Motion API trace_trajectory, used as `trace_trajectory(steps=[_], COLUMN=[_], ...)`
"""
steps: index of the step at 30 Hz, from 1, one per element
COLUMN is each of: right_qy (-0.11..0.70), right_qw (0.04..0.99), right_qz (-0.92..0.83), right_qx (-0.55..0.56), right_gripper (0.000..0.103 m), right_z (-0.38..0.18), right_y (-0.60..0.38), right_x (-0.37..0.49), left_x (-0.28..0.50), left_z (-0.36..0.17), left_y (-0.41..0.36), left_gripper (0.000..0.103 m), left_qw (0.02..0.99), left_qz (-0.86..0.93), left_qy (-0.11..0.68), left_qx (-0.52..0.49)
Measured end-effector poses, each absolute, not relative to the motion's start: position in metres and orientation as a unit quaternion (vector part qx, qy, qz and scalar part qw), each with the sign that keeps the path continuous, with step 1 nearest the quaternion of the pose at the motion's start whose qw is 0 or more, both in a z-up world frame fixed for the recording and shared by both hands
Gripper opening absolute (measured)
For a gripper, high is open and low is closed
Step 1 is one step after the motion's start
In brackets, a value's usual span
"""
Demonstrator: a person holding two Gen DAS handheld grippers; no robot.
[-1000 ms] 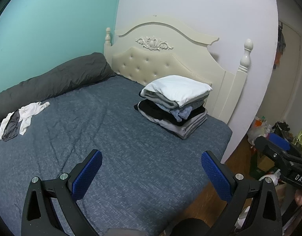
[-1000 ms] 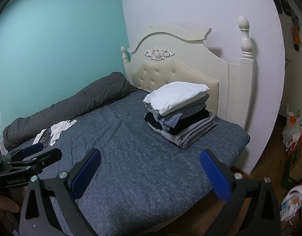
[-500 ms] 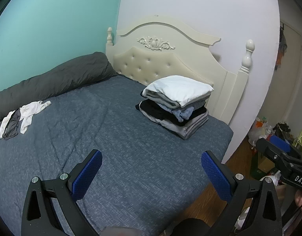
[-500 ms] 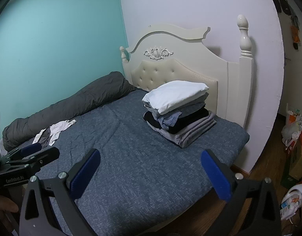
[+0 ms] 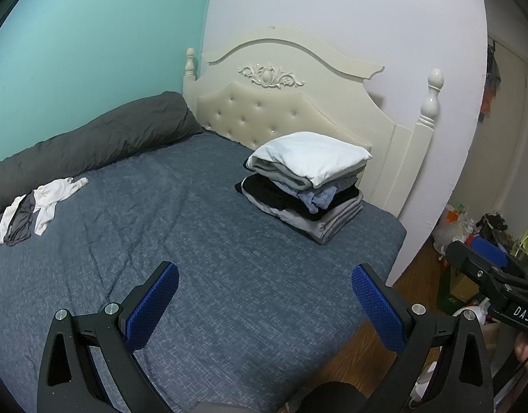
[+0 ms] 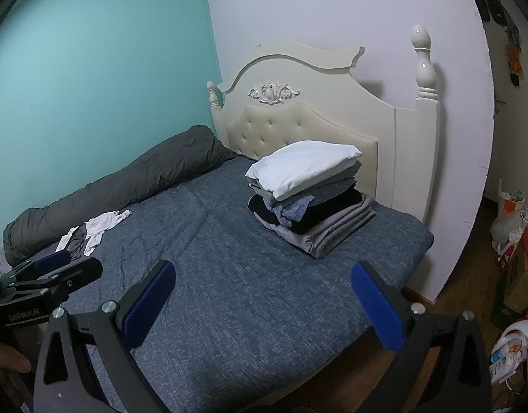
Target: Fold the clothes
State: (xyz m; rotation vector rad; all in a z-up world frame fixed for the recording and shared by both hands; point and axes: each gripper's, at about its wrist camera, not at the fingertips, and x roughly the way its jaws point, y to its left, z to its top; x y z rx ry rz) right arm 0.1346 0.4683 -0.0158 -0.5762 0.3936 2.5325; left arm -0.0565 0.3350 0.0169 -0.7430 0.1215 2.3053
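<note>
In the left wrist view, the left gripper (image 5: 264, 301) is held wide apart and empty above the bed (image 5: 229, 275); a folded stack (image 5: 303, 186) is seen near the headboard (image 5: 298, 103), and loose clothes (image 5: 37, 206) lie well apart by the bolster (image 5: 92, 141). In the right wrist view, the right gripper (image 6: 262, 301) is likewise spread wide with nothing between its pads, the stack (image 6: 308, 196) is set at the bed's (image 6: 246, 292) head end, and the loose clothes (image 6: 95, 229) are left unfolded beside the bolster (image 6: 126, 182).

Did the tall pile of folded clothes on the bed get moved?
No. The pile of folded clothes sits at the same spot before the cream headboard; only the camera drifted slightly.
</note>
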Motion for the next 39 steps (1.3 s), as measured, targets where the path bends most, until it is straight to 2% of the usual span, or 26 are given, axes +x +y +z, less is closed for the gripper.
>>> trace_trajectory(steps=[39], right_qy=[0.148], right_qw=[0.252], right_qz=[0.932], right_qx=[-0.213], right_gripper=[0.103], right_z=[-0.0167], right_y=[0.4687], right_x=[0.1341], left_x=[-0.0589], left_z=[0.0177], left_y=[0.3334], left_gripper=[0.103], left_qw=[0.351], left_qz=[0.889], left_qy=[0.044], left_qx=[-0.289])
